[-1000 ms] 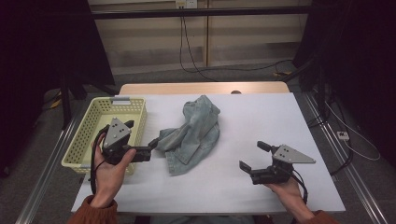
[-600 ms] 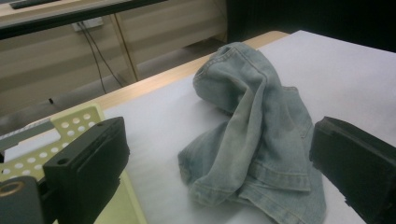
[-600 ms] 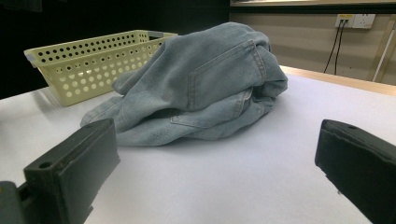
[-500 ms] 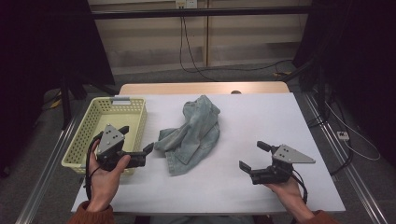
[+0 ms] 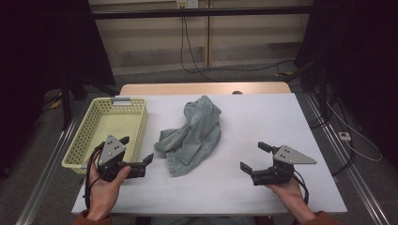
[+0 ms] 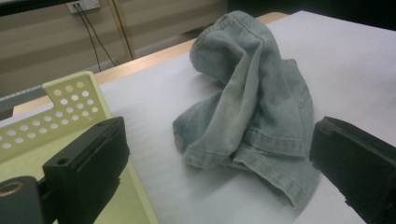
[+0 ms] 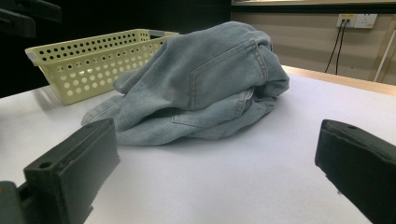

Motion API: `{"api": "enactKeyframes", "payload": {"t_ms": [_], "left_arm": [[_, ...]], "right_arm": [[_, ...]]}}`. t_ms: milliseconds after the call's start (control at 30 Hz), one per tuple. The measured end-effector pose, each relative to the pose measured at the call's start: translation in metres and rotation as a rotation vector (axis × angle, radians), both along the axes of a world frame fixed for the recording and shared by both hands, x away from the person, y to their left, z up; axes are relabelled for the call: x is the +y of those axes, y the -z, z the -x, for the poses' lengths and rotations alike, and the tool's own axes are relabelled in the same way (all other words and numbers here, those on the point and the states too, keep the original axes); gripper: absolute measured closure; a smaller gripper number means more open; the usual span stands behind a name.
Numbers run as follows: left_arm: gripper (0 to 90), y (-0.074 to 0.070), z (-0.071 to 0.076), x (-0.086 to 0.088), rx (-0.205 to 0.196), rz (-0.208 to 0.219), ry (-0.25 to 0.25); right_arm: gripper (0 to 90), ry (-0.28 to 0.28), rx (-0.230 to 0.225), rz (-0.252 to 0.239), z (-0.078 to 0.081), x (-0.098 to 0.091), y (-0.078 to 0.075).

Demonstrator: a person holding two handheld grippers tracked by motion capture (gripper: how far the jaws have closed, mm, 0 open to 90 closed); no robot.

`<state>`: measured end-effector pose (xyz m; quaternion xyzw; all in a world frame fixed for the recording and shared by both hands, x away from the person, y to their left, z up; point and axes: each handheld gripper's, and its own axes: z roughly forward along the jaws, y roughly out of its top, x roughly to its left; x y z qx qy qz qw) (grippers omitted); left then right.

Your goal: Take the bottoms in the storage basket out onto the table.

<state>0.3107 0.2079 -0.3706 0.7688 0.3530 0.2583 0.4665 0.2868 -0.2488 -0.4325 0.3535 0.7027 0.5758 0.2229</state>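
A crumpled pair of light blue jeans (image 5: 192,136) lies in a heap at the middle of the white table (image 5: 272,117). My left gripper (image 5: 137,149) is open, just left of the jeans' near edge and beside the basket's near right corner, holding nothing. In the left gripper view the jeans (image 6: 252,107) lie ahead between the wide jaws of the left gripper (image 6: 219,135). My right gripper (image 5: 252,155) is open at the front right, well clear of the cloth. In the right gripper view it (image 7: 215,140) faces the jeans (image 7: 201,84), whose back pocket shows.
An empty pale yellow perforated basket (image 5: 110,126) stands at the left of the table, also seen as the basket (image 6: 70,107) and the basket (image 7: 93,56). A wooden strip (image 5: 202,89) runs along the far edge. Cables hang on the back wall.
My left gripper has drawn back from the jeans' edge toward the front of the table, still open. The jeans and the right gripper have stayed put.
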Motion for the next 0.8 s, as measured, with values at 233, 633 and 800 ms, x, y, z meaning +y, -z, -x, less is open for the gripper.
{"api": "enactKeyframes", "payload": {"t_ms": [233, 633, 800], "left_arm": [[4.4, 0.010, 0.002, 0.002, 0.024, -0.018, 0.001], [4.3, 0.026, 0.006, 0.006, 0.063, -0.020, 0.007], [4.5, 0.033, 0.009, 0.008, 0.041, -0.003, 0.020]], "right_arm": [[0.0, -0.002, 0.001, 0.000, 0.000, 0.000, 0.000], [0.0, -0.003, 0.005, -0.002, 0.000, 0.001, 0.000], [0.0, -0.003, 0.004, -0.002, 0.000, 0.001, 0.000]]}}
